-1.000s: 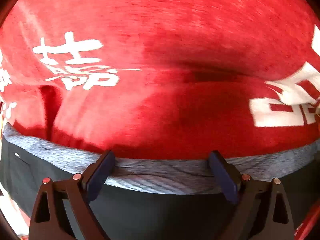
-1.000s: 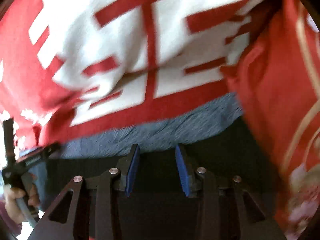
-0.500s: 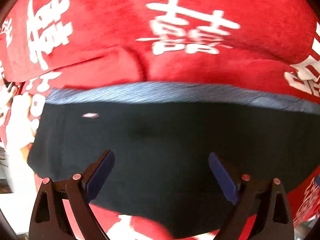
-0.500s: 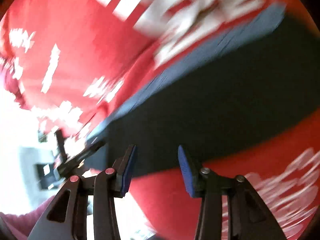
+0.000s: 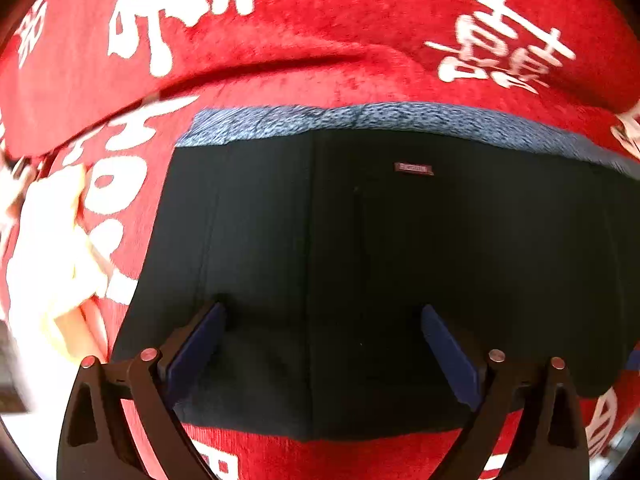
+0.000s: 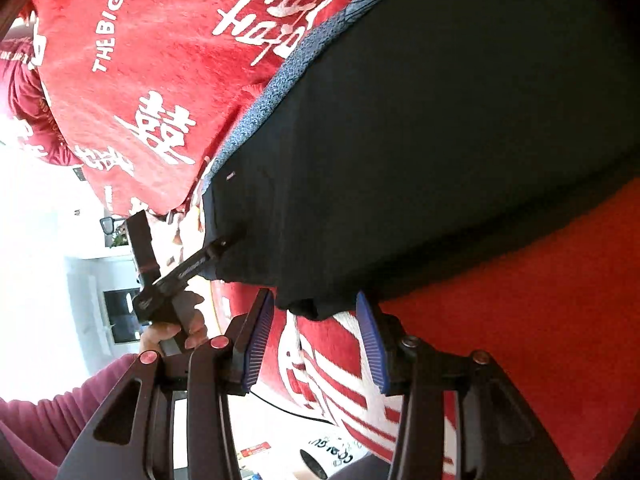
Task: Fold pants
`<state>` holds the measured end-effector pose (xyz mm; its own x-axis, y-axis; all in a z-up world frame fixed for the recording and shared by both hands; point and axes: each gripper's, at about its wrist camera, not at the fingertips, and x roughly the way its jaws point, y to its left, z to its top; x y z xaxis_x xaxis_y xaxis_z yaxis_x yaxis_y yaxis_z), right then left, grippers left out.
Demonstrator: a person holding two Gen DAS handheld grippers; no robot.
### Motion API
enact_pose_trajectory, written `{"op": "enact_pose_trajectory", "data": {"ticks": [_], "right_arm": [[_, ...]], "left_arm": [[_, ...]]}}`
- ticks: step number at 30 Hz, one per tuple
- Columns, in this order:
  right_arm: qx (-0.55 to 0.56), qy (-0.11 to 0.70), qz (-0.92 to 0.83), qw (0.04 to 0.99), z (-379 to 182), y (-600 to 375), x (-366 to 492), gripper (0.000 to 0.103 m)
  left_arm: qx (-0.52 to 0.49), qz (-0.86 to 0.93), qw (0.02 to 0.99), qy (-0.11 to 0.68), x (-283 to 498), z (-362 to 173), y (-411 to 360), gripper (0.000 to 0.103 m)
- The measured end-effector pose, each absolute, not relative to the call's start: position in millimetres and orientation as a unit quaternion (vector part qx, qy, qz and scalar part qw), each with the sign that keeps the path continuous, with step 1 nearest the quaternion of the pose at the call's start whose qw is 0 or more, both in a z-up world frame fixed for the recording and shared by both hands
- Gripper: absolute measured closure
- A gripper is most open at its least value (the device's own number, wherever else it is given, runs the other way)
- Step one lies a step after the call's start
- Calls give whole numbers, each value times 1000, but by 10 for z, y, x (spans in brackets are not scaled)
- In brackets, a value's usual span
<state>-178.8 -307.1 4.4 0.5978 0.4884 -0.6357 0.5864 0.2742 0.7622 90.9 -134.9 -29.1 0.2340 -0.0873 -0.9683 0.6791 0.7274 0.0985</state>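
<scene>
Black pants [image 5: 360, 260] with a grey waistband [image 5: 400, 120] lay folded on a red blanket [image 5: 320, 40], filling the centre of the left view. The left gripper [image 5: 320, 344] hung over them, jaws wide apart and empty. At lower centre of the right view, the right gripper [image 6: 316, 334] had just opened partway; a pants corner sat between its pads, ungripped.

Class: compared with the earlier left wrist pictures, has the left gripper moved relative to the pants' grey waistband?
Yes. The left gripper has drawn back from the grey waistband, now open over the dark pants.
</scene>
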Motion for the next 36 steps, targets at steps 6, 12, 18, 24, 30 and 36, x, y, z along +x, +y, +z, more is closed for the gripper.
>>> {"op": "enact_pose_trajectory", "data": {"ticks": [6, 12, 18, 24, 30, 36], "right_arm": [[612, 428, -50, 663, -13, -3160, -1697, 56], [602, 432, -72, 668, 139, -3200, -1491, 93], [564, 474, -117, 666, 23, -2987, -1667, 94], [531, 514, -127, 662, 219, -3079, -1866, 80], [458, 507, -197, 703, 655, -3553, -2180, 80], [376, 528, -222, 729, 554, -3935, -1947, 71]], "left_arm": [[260, -293, 739, 548, 913, -309, -1294, 3], [268, -322, 723, 549, 971, -284, -1287, 3], [285, -324, 726, 535, 924, -283, -1299, 3], [290, -294, 715, 564, 769, -67, -1352, 3], [270, -364, 704, 547, 145, 243, -1844, 3], [284, -382, 691, 544, -342, -78, -2570, 3]]}}
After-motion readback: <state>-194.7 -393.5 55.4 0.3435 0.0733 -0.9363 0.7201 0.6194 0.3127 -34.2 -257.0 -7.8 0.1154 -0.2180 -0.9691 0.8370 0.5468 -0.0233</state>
